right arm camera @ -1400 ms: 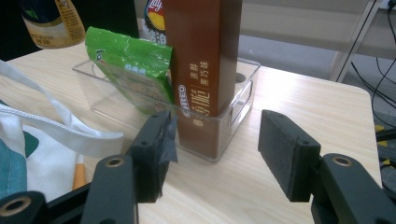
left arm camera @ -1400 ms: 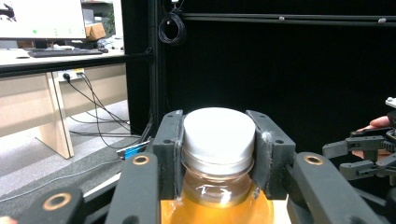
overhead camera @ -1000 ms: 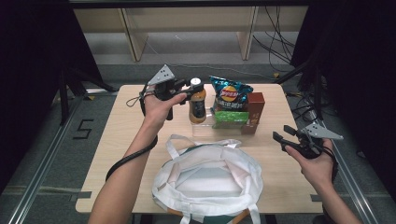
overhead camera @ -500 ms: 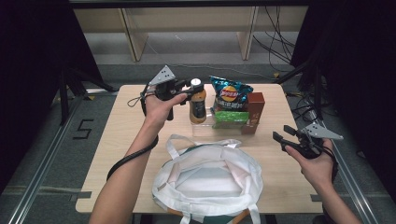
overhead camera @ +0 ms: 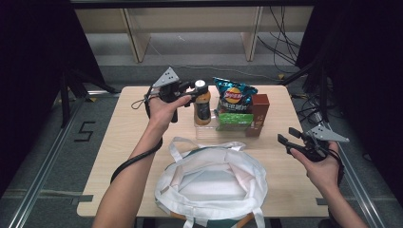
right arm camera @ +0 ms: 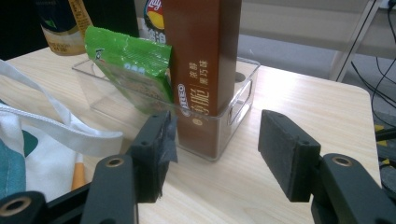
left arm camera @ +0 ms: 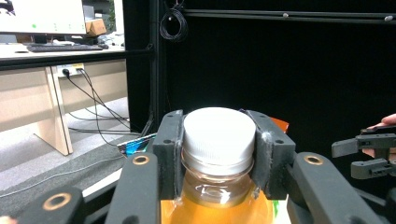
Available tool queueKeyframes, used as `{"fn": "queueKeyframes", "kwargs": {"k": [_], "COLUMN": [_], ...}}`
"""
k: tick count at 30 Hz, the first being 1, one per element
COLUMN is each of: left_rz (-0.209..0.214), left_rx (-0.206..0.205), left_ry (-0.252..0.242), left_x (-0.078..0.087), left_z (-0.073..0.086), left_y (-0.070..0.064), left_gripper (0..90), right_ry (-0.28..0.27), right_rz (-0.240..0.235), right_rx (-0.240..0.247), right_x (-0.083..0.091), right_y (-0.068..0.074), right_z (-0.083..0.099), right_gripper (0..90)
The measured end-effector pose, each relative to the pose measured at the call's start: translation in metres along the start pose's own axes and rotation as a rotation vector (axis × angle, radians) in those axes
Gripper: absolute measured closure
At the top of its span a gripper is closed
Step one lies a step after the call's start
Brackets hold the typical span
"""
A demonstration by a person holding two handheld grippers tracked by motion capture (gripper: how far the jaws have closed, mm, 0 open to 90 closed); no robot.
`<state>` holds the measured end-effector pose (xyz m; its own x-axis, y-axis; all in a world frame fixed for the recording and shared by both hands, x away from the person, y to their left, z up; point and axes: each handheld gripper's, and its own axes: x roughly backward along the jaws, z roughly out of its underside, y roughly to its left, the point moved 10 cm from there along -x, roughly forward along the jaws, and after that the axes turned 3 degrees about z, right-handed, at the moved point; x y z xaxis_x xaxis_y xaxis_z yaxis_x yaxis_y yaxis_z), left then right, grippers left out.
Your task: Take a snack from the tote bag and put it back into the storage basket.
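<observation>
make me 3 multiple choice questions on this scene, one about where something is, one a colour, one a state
1. Where does the brown carton stand?
A. inside the white bag
B. in the clear tray
C. flat on the floor

2. What colour is the cap of the bottle?
A. white
B. red
C. blue

3. How does the left gripper stand?
A. open above the bag
B. lying on the table
C. shut on the bottle's cap

Answers:
1 B: in the right gripper view the carton's foot sits behind the wall of the clear tray, beside the green packet.
2 A: the left gripper view shows a plain white cap over amber liquid.
3 C: both of its pads press the sides of the cap, while the right gripper is open with nothing between its pads.
</observation>
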<state>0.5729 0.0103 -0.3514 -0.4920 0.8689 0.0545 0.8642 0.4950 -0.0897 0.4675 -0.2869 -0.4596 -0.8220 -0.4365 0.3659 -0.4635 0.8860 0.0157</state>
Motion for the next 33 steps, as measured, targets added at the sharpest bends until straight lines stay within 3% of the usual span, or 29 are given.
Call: {"fn": "queueKeyframes", "kwargs": {"k": [12, 15, 22, 23, 28, 33], "left_rz": [-0.007, -0.009, -0.012, -0.011, -0.011, -0.009], "left_rx": [0.002, 0.007, 0.006, 0.006, 0.009, 0.007], "left_ry": [0.007, 0.006, 0.010, 0.010, 0.008, 0.013], "left_x": [-0.0017, -0.0023, -0.0030, -0.0031, -0.0044, -0.0059], "left_z": [0.0026, 0.0035, 0.0054, 0.0054, 0.0054, 0.0067], "left_y": [0.0030, 0.0032, 0.0044, 0.0044, 0.0051, 0.0052], "left_gripper": [58.7, 58.7, 58.8, 58.8, 58.8, 58.7], "right_ry": [0.004, 0.000, 0.001, 0.007, 0.014, 0.005], "right_rz": [0.006, -0.007, -0.004, 0.002, 0.005, -0.001], "right_rx": [-0.014, 0.009, 0.011, -0.012, -0.030, -0.006], "right_x": [0.0009, 0.0000, 0.0002, 0.0011, 0.0014, 0.0005], "right_y": [0.0012, 0.0004, 0.0002, 0.0020, 0.0030, 0.0021], "right_z": [0.0004, 0.0003, 0.0003, 0.0012, 0.0009, 0.0010], "right_gripper": [45.2, 45.2, 45.2, 45.2, 45.2, 45.2]}}
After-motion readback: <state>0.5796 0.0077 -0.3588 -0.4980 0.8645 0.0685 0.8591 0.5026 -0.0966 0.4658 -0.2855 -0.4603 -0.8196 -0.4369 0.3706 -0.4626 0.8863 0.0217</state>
